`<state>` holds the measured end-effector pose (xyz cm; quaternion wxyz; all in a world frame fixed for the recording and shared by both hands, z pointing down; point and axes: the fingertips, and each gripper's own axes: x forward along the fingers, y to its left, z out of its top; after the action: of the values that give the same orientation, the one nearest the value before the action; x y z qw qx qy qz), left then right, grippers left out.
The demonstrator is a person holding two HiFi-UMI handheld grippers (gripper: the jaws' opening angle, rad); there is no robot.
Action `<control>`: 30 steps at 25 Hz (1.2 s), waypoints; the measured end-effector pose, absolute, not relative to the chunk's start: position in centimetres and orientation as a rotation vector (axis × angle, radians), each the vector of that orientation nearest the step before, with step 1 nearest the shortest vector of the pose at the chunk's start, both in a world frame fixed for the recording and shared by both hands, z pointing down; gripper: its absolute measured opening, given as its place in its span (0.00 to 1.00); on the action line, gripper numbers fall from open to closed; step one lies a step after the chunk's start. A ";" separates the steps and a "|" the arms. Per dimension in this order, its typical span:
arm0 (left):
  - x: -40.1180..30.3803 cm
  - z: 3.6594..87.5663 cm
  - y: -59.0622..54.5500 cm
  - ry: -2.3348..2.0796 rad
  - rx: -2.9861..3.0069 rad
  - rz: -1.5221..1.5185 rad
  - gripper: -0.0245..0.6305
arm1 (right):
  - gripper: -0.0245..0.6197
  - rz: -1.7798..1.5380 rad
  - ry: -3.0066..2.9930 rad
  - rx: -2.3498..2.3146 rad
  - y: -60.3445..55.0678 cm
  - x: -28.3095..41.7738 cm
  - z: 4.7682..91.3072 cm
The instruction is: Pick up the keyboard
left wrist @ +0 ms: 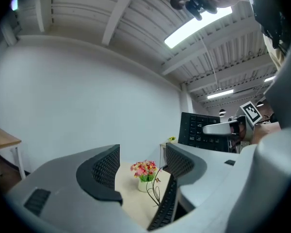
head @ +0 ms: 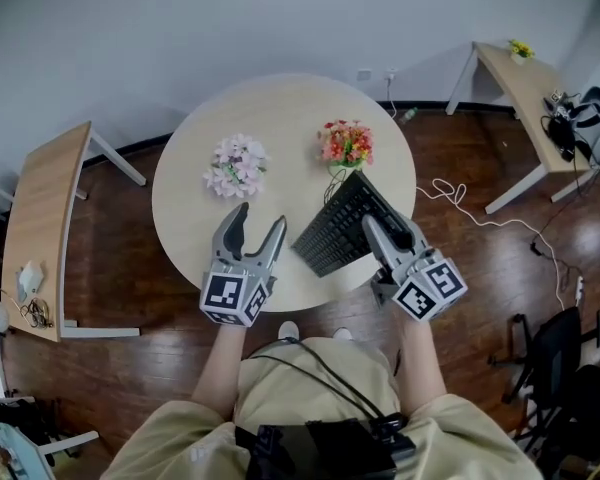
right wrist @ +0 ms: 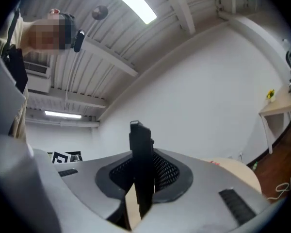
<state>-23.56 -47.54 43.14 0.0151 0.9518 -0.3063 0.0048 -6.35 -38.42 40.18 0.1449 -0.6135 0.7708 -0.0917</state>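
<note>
1. The right gripper (head: 388, 233) has its jaws clamped on the keyboard (head: 342, 223). In the right gripper view the board (right wrist: 141, 169) stands edge-on, pinched between the two pads. The left gripper (head: 260, 218) has its jaws spread with nothing between them, and it hangs over the table (head: 280, 108) rim at about 6 to 7 o'clock.

2. The keyboard sits over the table's 4 o'clock sector, tilted steeply. It is held only at its edge on the 3 o'clock side.

3. First risk: this is a one-sided pinch on a long, flat board. The free length acts as a lever, so I judge it could pivot in the pads or slide out if the wrist jerks.

4. Second risk: the red flowers (head: 346, 144) stand at 1 o'clock, just beyond the keyboard's far end. A swing that way could tip the pot. The pink flowers (head: 237, 164) at 10 o'clock are well apart and look safe.

5. Third risk: thin dark strands (left wrist: 153, 191) trail beside the red flower pot. I cannot tell whether they are stems or a cable. A cable could snag and drag the pot along.

6. In the head view the long axis runs from about 7 o'clock, the near end, to 1 o'clock, the far end.

7. The key face is turned up and toward 9 o'clock, facing the left gripper. That gripper's view shows the keys (left wrist: 201, 130) square on. I cannot tell whether the low end is off the tabletop.
</note>
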 end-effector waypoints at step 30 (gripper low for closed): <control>-23.9 36.4 -46.4 -0.987 3.057 -0.103 0.47 | 0.17 0.014 2.164 -2.069 -38.7 -7.6 33.9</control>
<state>-23.90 -46.39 36.43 -0.0362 0.9505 -0.3068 -0.0320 -7.63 -38.71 33.88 0.0736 -0.6892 0.7208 0.0047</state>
